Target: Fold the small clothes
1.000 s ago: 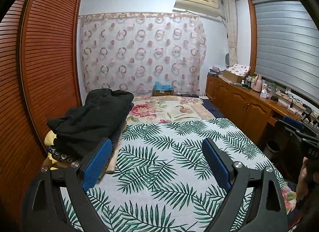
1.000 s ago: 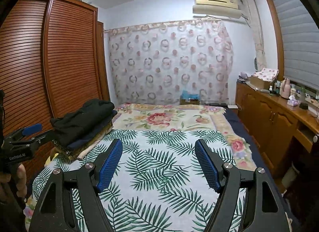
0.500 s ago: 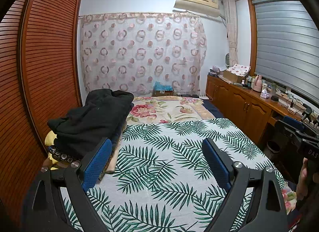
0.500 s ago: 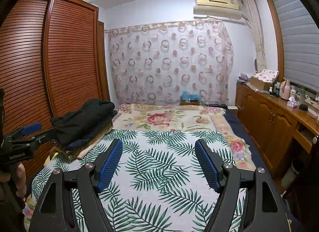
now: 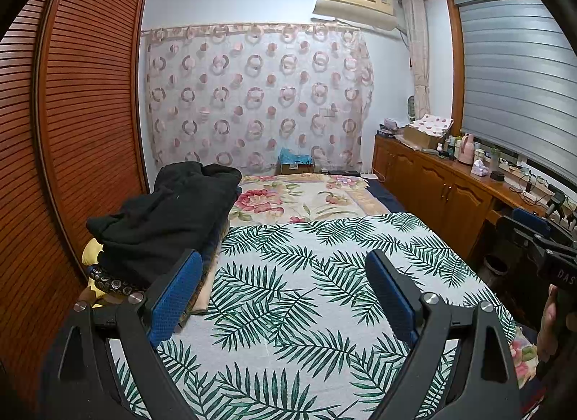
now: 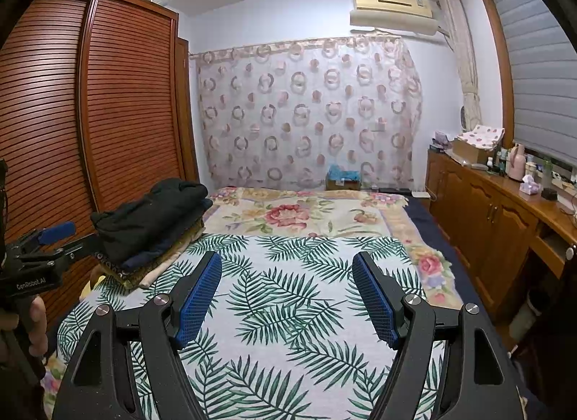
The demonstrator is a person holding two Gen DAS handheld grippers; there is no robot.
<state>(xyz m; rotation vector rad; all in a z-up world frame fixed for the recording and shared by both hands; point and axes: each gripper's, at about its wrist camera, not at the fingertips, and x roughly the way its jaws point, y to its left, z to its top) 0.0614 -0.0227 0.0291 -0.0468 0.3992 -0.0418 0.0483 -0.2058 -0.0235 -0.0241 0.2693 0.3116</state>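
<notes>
A pile of folded clothes (image 5: pixel 162 221) with a black garment on top lies at the left side of the bed, also in the right wrist view as the clothes pile (image 6: pixel 151 218). The palm-leaf sheet (image 5: pixel 306 275) covers the near half of the bed. My left gripper (image 5: pixel 283 275) hangs open over the sheet, with its left pad just right of the pile and nothing between its blue pads. My right gripper (image 6: pixel 286 275) is open too and empty above the leaf sheet (image 6: pixel 288 293). Each gripper shows at the edge of the other's view, held by a hand.
A floral blanket (image 5: pixel 299 196) covers the far half of the bed. A slatted wooden wardrobe (image 5: pixel 79 113) stands left of it. A wooden cabinet (image 5: pixel 440 189) with bottles and boxes on top runs along the right. A patterned curtain (image 5: pixel 259 95) hangs at the back.
</notes>
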